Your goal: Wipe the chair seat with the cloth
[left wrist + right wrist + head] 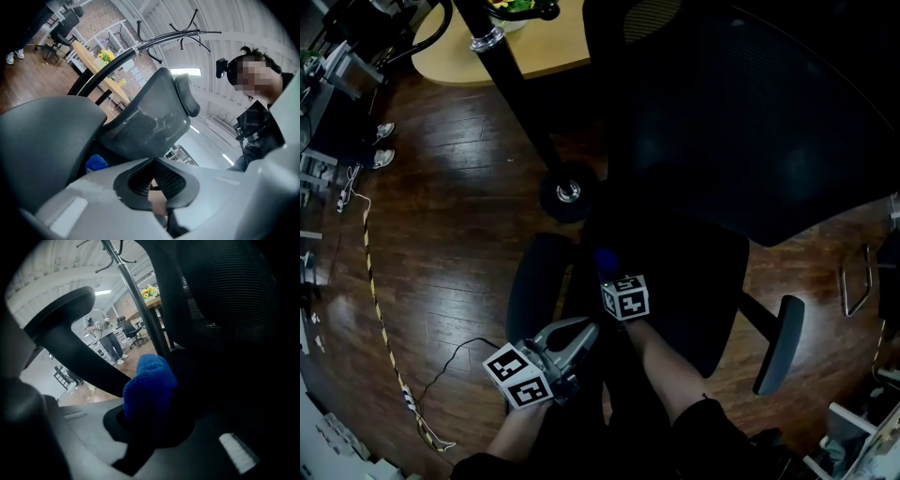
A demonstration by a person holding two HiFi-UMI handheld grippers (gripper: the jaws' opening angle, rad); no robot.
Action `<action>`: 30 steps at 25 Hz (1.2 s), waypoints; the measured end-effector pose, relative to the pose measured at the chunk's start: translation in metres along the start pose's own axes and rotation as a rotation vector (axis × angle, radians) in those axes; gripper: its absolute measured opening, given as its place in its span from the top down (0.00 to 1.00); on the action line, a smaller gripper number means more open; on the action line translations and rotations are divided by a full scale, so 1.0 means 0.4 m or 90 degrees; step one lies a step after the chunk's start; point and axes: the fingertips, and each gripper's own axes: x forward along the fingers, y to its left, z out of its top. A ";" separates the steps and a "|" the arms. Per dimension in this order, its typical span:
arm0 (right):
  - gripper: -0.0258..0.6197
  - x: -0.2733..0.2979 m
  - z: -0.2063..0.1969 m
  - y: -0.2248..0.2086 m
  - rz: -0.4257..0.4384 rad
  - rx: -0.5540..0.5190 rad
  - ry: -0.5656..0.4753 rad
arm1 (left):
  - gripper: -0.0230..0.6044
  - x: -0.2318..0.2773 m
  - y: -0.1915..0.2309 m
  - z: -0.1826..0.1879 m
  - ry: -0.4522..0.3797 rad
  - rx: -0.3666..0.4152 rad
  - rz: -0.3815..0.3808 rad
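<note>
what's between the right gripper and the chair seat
The blue cloth, clamped in the right gripper, lies between it and the chair seat; the right gripper view shows it.

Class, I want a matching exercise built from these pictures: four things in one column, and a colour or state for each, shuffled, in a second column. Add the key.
Column one
1. cloth
2. left gripper
3. chair seat
4. table

Column two
A. light wood
B. jaws together, nothing held
C. black
D. blue, clamped between jaws

Pairs: 1-D, 2-B, 3-C, 4-A
</note>
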 end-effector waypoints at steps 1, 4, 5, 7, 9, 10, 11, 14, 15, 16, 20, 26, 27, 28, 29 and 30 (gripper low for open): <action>0.90 -0.001 0.000 0.002 0.000 0.001 -0.004 | 0.98 -0.005 0.001 -0.001 0.000 0.001 -0.002; 0.91 -0.014 -0.020 -0.032 -0.028 -0.011 0.003 | 0.98 -0.013 0.010 -0.008 0.000 0.000 0.001; 0.90 -0.024 -0.029 -0.051 -0.041 -0.012 0.005 | 0.98 -0.014 0.013 -0.010 0.001 0.000 0.002; 0.90 -0.056 -0.045 -0.099 -0.070 0.000 0.001 | 0.98 -0.014 0.016 -0.014 0.007 0.002 0.002; 0.90 -0.098 -0.068 -0.159 -0.101 0.022 -0.007 | 0.98 -0.011 0.019 -0.018 0.018 0.007 0.000; 0.90 -0.121 -0.083 -0.192 -0.118 0.034 -0.009 | 0.98 -0.009 0.022 -0.020 0.024 0.009 -0.001; 0.90 -0.148 -0.099 -0.229 -0.136 0.045 -0.009 | 0.98 -0.006 0.023 -0.022 0.030 0.010 -0.001; 0.91 -0.247 -0.149 -0.345 -0.197 0.074 -0.011 | 0.98 0.010 0.012 -0.026 0.041 0.015 -0.010; 0.91 -0.285 -0.164 -0.383 -0.218 0.080 -0.012 | 0.98 0.015 0.006 -0.025 0.042 0.015 -0.015; 0.91 -0.324 -0.178 -0.419 -0.240 0.086 -0.012 | 0.98 0.019 0.002 -0.024 0.043 0.015 -0.019; 0.91 -0.483 -0.234 -0.554 -0.336 0.110 -0.006 | 0.98 0.031 0.001 -0.028 0.062 0.018 -0.020; 0.91 -0.604 -0.271 -0.638 -0.401 0.131 -0.013 | 0.98 0.042 -0.008 -0.036 0.081 0.027 -0.025; 0.91 -0.606 -0.271 -0.640 -0.404 0.138 -0.016 | 0.98 0.043 -0.011 -0.037 0.081 0.027 -0.026; 0.91 -0.609 -0.268 -0.641 -0.408 0.148 -0.021 | 0.98 0.044 -0.014 -0.037 0.080 0.026 -0.027; 0.91 -0.609 -0.265 -0.639 -0.411 0.157 -0.026 | 0.98 0.044 -0.016 -0.037 0.079 0.026 -0.028; 0.91 -0.607 -0.260 -0.631 -0.410 0.161 -0.030 | 0.98 0.042 -0.018 -0.036 0.077 0.026 -0.030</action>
